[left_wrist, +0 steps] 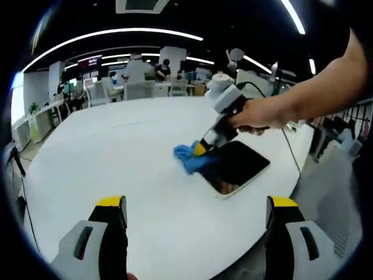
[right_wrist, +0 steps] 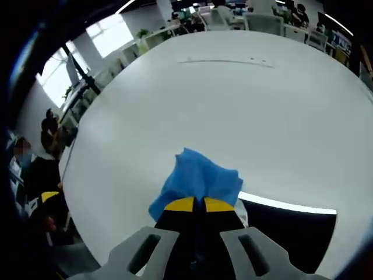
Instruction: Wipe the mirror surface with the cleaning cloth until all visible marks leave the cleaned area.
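My right gripper (right_wrist: 195,205) is pinched tight on the blue cleaning cloth (right_wrist: 198,178), pressing it at the mirror's (left_wrist: 236,166) left edge on the white table (left_wrist: 116,151). The left gripper (left_wrist: 195,219) hangs wide apart, empty, nearer me. The cloth looks soft and bunchy — I'd grip its middle — the mirror stiff, likely fragile

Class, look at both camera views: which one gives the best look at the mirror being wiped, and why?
The left gripper view: the whole mirror lies on the white table, with the right gripper pressing the blue cloth at its edge. The right gripper view catches one dark corner behind the cloth.
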`<state>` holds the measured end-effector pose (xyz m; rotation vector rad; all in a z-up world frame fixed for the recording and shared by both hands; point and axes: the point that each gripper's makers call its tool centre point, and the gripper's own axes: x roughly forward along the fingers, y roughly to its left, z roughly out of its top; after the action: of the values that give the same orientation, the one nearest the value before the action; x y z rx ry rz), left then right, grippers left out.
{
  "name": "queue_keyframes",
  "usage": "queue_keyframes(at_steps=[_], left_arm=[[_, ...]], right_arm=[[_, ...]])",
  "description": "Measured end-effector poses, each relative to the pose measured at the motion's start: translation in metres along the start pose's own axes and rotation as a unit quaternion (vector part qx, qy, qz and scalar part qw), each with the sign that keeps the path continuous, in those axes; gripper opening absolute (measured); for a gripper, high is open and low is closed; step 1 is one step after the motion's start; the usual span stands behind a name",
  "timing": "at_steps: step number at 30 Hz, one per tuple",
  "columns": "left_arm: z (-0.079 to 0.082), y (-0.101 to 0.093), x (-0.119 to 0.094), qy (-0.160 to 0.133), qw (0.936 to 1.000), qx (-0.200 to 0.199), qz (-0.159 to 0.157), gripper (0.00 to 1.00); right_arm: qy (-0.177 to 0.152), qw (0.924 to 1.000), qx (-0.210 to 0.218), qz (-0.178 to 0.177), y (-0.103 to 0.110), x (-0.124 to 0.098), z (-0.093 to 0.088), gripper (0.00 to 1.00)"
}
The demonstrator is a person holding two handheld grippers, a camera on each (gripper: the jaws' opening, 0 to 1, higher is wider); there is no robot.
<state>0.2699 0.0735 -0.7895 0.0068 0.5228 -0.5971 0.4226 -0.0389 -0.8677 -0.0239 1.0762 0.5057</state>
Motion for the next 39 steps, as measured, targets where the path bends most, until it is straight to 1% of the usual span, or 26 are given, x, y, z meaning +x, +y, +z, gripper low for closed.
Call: queue_keyframes(at_steps=[2, 4, 5, 8, 11, 13, 15, 16, 17, 18, 19, 20, 21, 22, 23, 24, 25, 27, 30, 32, 36, 39], left_arm=[[0.0, -0.005, 0.002, -0.008, 0.9998, 0.005, -0.015, 0.99], [-0.004, -0.007, 0.004, 0.003, 0.9997, 0.017, -0.018, 0.99], [-0.004, -0.01, 0.003, 0.004, 0.9993, 0.032, -0.019, 0.99], [-0.005, -0.013, 0.003, 0.007, 0.999, 0.035, -0.027, 0.99], [-0.007, -0.008, 0.003, 0.013, 0.9988, 0.044, -0.016, 0.99], [-0.008, -0.008, 0.003, 0.013, 0.9984, 0.053, -0.014, 0.99], [-0.01, -0.008, 0.003, 0.015, 0.9982, 0.056, -0.017, 0.99], [-0.012, -0.008, 0.003, 0.019, 0.9983, 0.053, -0.017, 0.99], [-0.012, -0.008, 0.003, 0.02, 0.9982, 0.054, -0.017, 0.99], [-0.013, -0.008, 0.003, 0.02, 0.9981, 0.056, -0.016, 0.99], [-0.012, -0.008, 0.003, 0.019, 0.9981, 0.057, -0.016, 0.99], [-0.012, -0.008, 0.003, 0.017, 0.9981, 0.057, -0.016, 0.99], [-0.011, -0.008, 0.003, 0.014, 0.9981, 0.057, -0.016, 0.99], [-0.01, -0.008, 0.003, 0.011, 0.9982, 0.056, -0.017, 0.99], [-0.01, -0.008, 0.003, 0.009, 0.9987, 0.044, -0.022, 0.99], [-0.009, -0.011, 0.003, 0.005, 0.9992, 0.02, -0.034, 0.99], [-0.009, -0.009, 0.003, 0.004, 0.9994, 0.018, -0.031, 0.99], [-0.008, -0.007, 0.002, 0.003, 0.9993, 0.032, -0.022, 0.99], [-0.008, -0.01, 0.003, 0.004, 0.999, 0.038, -0.024, 0.99], [-0.009, -0.01, 0.002, 0.006, 0.9988, 0.042, -0.023, 0.99], [-0.009, -0.006, 0.001, 0.008, 0.999, 0.042, -0.013, 0.99], [-0.009, -0.008, 0.001, 0.008, 0.9987, 0.048, -0.016, 0.99]], right_arm=[[0.001, 1.0, -0.004, 0.002, 0.0, 0.001, 0.0, 0.0], [0.001, 1.0, -0.008, 0.003, 0.001, -0.001, -0.001, 0.0], [0.001, 1.0, -0.009, 0.002, 0.001, 0.0, 0.0, 0.0], [0.0, 0.9999, -0.01, 0.002, 0.0, 0.0, -0.001, 0.0], [0.0, 0.9999, -0.013, 0.006, 0.0, 0.0, -0.001, 0.0], [0.0, 0.9998, -0.016, 0.006, 0.0, 0.0, 0.0, 0.0], [-0.017, 0.9988, -0.046, 0.004, 0.001, 0.002, 0.004, 0.0], [-0.021, 0.9983, -0.054, 0.003, 0.001, 0.002, 0.006, 0.0], [-0.012, 0.9991, -0.04, 0.0, 0.001, 0.002, 0.005, 0.0], [-0.009, 0.9993, -0.036, -0.002, 0.001, 0.002, 0.005, 0.0], [-0.013, 0.9989, -0.045, 0.0, -0.001, 0.005, 0.007, 0.0], [-0.014, 0.9992, -0.038, 0.001, -0.002, 0.005, 0.008, 0.0], [-0.015, 0.9995, -0.028, 0.004, -0.002, 0.005, 0.009, 0.0], [-0.014, 0.9999, -0.001, 0.008, -0.002, 0.005, 0.009, 0.0], [-0.012, 0.9997, 0.017, 0.011, -0.002, 0.004, 0.008, 0.0], [-0.014, 0.9998, 0.012, 0.012, -0.003, 0.004, 0.009, 0.0], [-0.015, 0.9998, 0.007, 0.012, -0.003, 0.004, 0.008, 0.0], [-0.017, 0.9997, -0.013, 0.014, -0.001, 0.003, 0.007, 0.0], [-0.016, 0.9995, -0.022, 0.014, -0.003, 0.005, 0.008, 0.0], [-0.014, 0.9996, -0.02, 0.013, -0.003, 0.001, 0.007, 0.0], [-0.013, 0.9998, -0.013, 0.008, -0.01, 0.0, 0.006, 0.0], [-0.012, 0.9998, -0.012, 0.006, -0.015, 0.0, 0.006, 0.0]])
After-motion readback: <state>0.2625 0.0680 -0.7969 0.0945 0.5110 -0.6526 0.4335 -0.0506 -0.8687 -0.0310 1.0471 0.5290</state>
